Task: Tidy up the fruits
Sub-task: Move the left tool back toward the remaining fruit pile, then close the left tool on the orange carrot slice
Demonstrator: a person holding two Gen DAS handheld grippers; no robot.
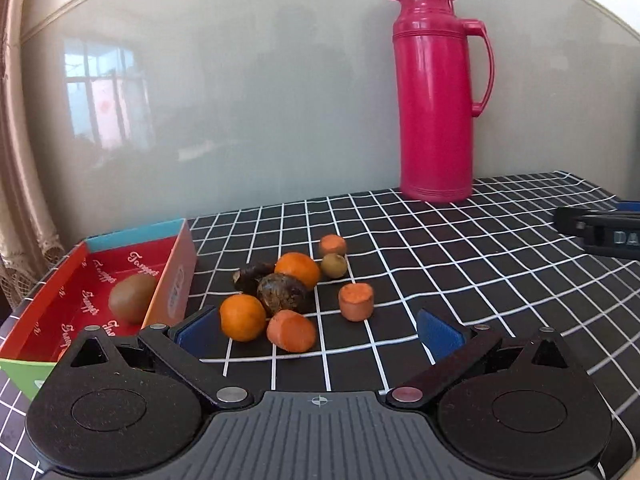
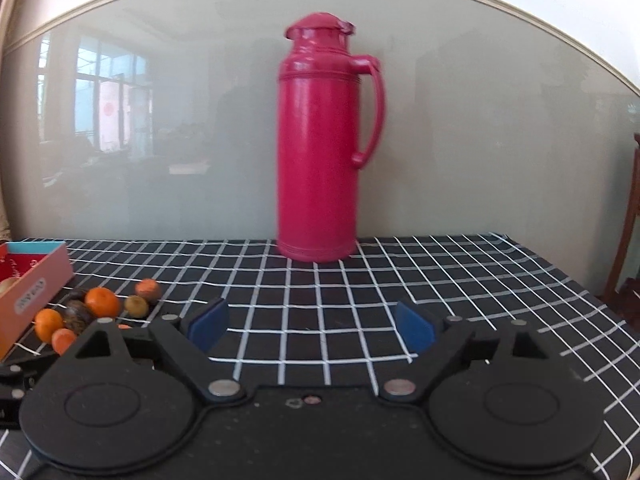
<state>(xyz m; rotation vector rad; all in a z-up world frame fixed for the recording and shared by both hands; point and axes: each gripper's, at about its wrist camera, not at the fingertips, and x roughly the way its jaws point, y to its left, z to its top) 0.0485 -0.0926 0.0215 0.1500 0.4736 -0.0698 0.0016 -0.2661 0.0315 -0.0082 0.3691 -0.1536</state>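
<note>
Standing pink thermos (image 1: 438, 92), checked cloth (image 1: 460, 264), red box (image 1: 176, 276)

Evenly lit by soft daylight, bright without harsh contrast. Reflects a window (image 1: 105, 92) faintly on the glossy wall panel (image 1: 260, 100) (same pale blue glare in both views). Casts only short, soft shadows under the fruit pile (image 1: 288, 292). Bends straight lines strongly toward the corners. Smears the pink thermos (image 2: 320, 148) slightly in the right wrist view; stays sharper in the left.
</note>
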